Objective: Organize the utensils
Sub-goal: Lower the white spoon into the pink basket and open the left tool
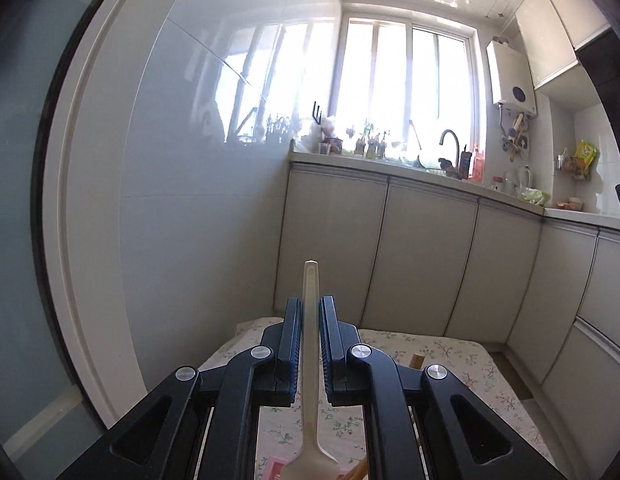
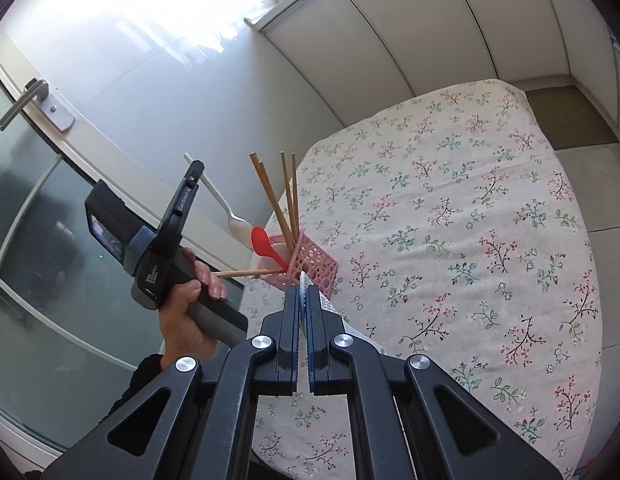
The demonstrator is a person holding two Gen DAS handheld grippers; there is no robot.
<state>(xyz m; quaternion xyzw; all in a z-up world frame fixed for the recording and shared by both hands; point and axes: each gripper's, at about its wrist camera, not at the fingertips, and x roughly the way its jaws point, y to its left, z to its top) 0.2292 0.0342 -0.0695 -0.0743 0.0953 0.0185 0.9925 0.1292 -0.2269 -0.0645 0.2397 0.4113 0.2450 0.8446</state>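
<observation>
My left gripper [image 1: 310,304] is shut on a cream plastic fork [image 1: 311,344], handle pointing up and away, tines low toward the camera. In the right wrist view the left gripper [image 2: 192,178] holds that fork [image 2: 226,208] tilted over a pink perforated utensil holder [image 2: 310,264] at the table's left edge. The holder contains several wooden chopsticks [image 2: 288,196] and a red spoon [image 2: 266,246]. My right gripper [image 2: 304,292] is shut on a thin white and blue mesh piece [image 2: 306,280] right in front of the holder.
The table carries a floral cloth [image 2: 450,240]. Grey cabinet doors [image 1: 422,256] stand behind it, a glass door with a metal handle [image 2: 22,104] to the left. A cluttered counter with a faucet [image 1: 450,140] lies under the window.
</observation>
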